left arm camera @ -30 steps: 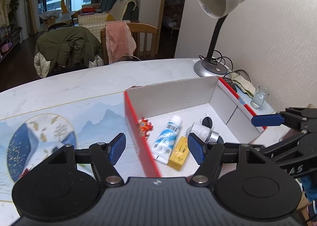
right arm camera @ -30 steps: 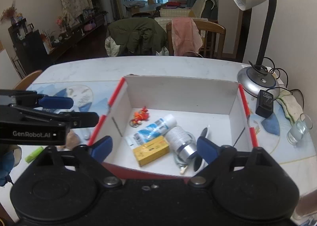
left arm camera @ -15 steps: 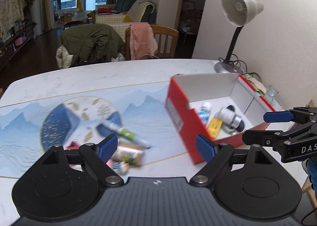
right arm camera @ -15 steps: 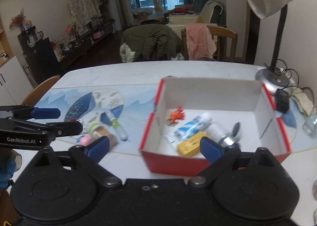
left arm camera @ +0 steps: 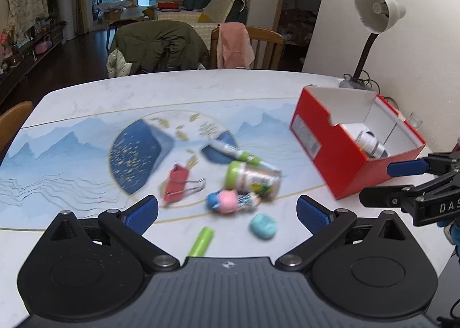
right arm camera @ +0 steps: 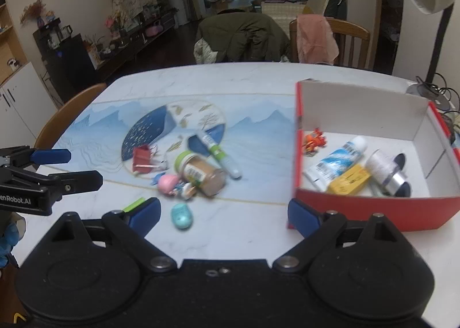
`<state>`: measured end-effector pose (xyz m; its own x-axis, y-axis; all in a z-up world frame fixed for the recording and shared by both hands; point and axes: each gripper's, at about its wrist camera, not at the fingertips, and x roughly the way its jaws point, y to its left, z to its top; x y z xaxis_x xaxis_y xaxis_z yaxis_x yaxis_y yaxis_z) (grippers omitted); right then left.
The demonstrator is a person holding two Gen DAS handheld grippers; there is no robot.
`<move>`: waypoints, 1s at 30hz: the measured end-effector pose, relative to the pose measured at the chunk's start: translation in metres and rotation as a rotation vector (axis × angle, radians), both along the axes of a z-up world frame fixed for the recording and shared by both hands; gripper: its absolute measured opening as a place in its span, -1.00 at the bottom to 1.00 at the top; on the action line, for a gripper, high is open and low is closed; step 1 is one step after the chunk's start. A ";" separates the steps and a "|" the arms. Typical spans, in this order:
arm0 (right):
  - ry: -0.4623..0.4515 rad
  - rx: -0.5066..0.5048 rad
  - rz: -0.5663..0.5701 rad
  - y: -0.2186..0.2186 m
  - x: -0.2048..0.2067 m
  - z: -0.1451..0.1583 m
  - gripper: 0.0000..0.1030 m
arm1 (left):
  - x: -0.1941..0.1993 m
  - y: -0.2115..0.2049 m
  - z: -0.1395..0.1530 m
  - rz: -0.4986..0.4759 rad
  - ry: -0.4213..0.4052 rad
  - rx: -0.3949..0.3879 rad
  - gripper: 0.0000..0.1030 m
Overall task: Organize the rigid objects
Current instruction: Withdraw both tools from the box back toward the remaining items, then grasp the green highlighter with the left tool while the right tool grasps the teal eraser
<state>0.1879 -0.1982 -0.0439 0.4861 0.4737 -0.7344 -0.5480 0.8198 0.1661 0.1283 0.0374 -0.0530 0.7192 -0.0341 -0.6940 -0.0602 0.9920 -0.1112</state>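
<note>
Loose items lie on the blue placemat: a red binder clip (left arm camera: 175, 184), a green-lidded jar (left arm camera: 253, 179) on its side, a pink and blue figurine (left arm camera: 230, 201), a teal oval case (left arm camera: 263, 226), a green tube (left arm camera: 201, 241) and a white marker (left arm camera: 235, 152). My left gripper (left arm camera: 227, 213) hangs over them, its jaws opening with nothing gripped between them. To the right stands the red box (right arm camera: 373, 208), holding a toothpaste tube (right arm camera: 336, 161), a yellow packet (right arm camera: 349, 182) and a silver bottle (right arm camera: 385, 169). My right gripper (right arm camera: 222, 215) is open and holds nothing, near the box's front left corner.
A desk lamp (left arm camera: 373, 17) stands behind the box by the wall. Two chairs draped with a green jacket (left arm camera: 161, 46) and a pink cloth (left arm camera: 234, 46) line the table's far side. A wooden chair (right arm camera: 72, 115) sits at the left end.
Both grippers have swung left, from over the red box to the pile of loose items on the placemat. The left jaws have spread wider.
</note>
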 end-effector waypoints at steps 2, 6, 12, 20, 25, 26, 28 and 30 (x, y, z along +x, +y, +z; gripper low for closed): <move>0.009 -0.006 -0.001 0.010 -0.002 -0.006 0.84 | -0.004 0.007 -0.009 -0.006 0.008 0.022 1.00; 0.029 -0.023 -0.001 0.030 -0.006 -0.020 0.82 | -0.011 0.020 -0.028 -0.023 0.019 0.034 1.00; 0.067 -0.041 -0.011 0.055 -0.007 -0.043 0.78 | -0.010 0.032 -0.061 -0.056 0.046 0.015 1.00; 0.123 -0.109 -0.014 0.088 0.003 -0.078 0.58 | 0.004 0.030 -0.100 -0.096 0.090 0.038 1.00; 0.148 -0.141 -0.023 0.097 0.012 -0.096 0.49 | 0.015 0.029 -0.115 -0.109 0.102 0.050 1.00; 0.151 -0.143 -0.022 0.098 0.013 -0.098 0.48 | 0.016 0.029 -0.116 -0.111 0.101 0.049 1.00; 0.150 -0.153 -0.023 0.101 0.016 -0.101 0.44 | 0.020 0.029 -0.120 -0.113 0.106 0.058 1.00; 0.152 -0.159 -0.023 0.103 0.018 -0.104 0.38 | 0.023 0.029 -0.123 -0.109 0.111 0.068 0.99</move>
